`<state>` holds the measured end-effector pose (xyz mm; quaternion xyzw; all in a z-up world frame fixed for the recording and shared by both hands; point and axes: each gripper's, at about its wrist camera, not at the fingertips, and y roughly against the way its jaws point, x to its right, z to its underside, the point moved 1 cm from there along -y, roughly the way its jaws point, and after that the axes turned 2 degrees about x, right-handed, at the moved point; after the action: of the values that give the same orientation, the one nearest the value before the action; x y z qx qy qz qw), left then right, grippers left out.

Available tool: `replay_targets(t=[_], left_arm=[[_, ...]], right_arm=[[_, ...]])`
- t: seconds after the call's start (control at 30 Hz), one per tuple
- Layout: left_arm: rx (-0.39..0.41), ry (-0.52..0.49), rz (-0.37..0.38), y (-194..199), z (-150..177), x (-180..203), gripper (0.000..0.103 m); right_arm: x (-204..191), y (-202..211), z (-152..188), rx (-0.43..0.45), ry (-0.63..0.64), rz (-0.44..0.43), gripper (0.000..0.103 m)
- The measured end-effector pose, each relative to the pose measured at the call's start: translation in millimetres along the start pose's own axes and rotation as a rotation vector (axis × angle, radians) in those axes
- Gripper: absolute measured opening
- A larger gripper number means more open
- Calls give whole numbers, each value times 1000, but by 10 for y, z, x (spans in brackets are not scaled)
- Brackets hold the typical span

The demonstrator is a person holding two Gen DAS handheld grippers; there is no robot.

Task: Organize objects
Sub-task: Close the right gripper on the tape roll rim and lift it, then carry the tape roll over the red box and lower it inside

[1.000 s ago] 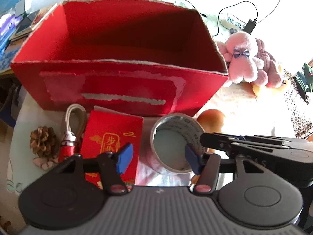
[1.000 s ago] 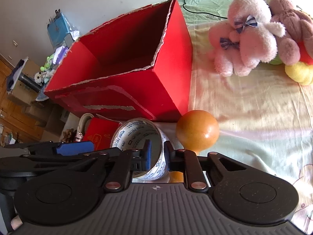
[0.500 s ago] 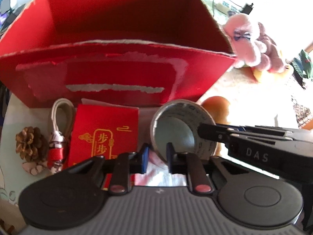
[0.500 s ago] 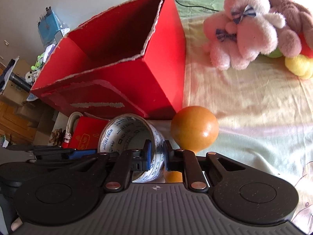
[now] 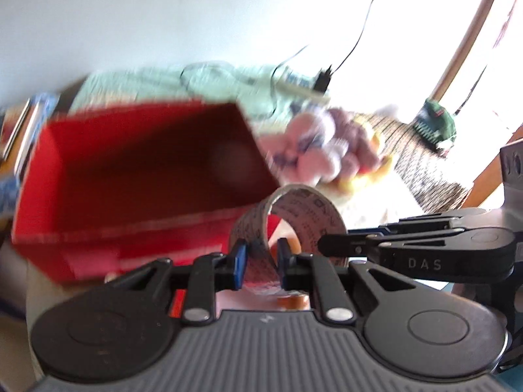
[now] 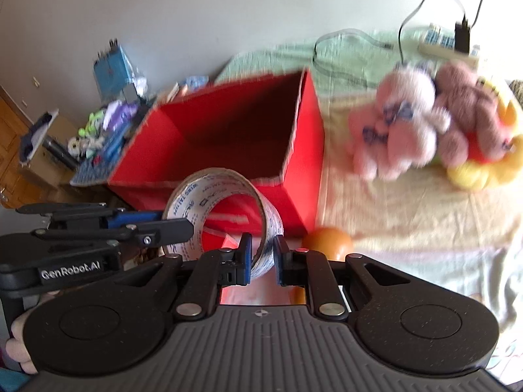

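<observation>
A roll of printed clear tape (image 6: 222, 192) hangs in the air in front of the open red cardboard box (image 6: 228, 137). My right gripper (image 6: 263, 258) is shut on the roll's near wall. In the left wrist view, my left gripper (image 5: 260, 258) is shut on the wall of the same tape roll (image 5: 294, 209), with the red box (image 5: 140, 176) behind and to the left. The left gripper's fingers (image 6: 157, 230) reach the roll from the left in the right wrist view. Both views are motion-blurred.
An orange ball (image 6: 328, 241) lies on the bedsheet right of the roll. Pink plush toys (image 6: 408, 130) sit to the right of the box, with a power strip (image 6: 447, 44) and cables behind. Clutter (image 6: 98, 130) is piled left of the box.
The left gripper has closed on the tape roll's wall. Both grippers have lifted the roll off the surface, and the red box now sits lower in view.
</observation>
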<state>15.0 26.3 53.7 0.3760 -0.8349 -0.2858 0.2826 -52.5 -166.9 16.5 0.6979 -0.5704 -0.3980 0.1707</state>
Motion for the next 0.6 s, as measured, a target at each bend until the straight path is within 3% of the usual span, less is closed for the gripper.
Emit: replay_targets(t=[0.1,0.3,0.43,0.6], left_arm=[[54,-11,31,68,-161,-59,13],[88,14,34,-110,-471,-396,12],[45,54,20,-437,-613,-707,12],[-77,124,13,-1019,-613,-1062,12]], right_arm=[[-55,42,-163,74,9,16,16],[-189,-227,-527,181,78,67,16],[-196,-608,-737,163,114,95,16],[-70,-1169,-946,56,127,140,15]])
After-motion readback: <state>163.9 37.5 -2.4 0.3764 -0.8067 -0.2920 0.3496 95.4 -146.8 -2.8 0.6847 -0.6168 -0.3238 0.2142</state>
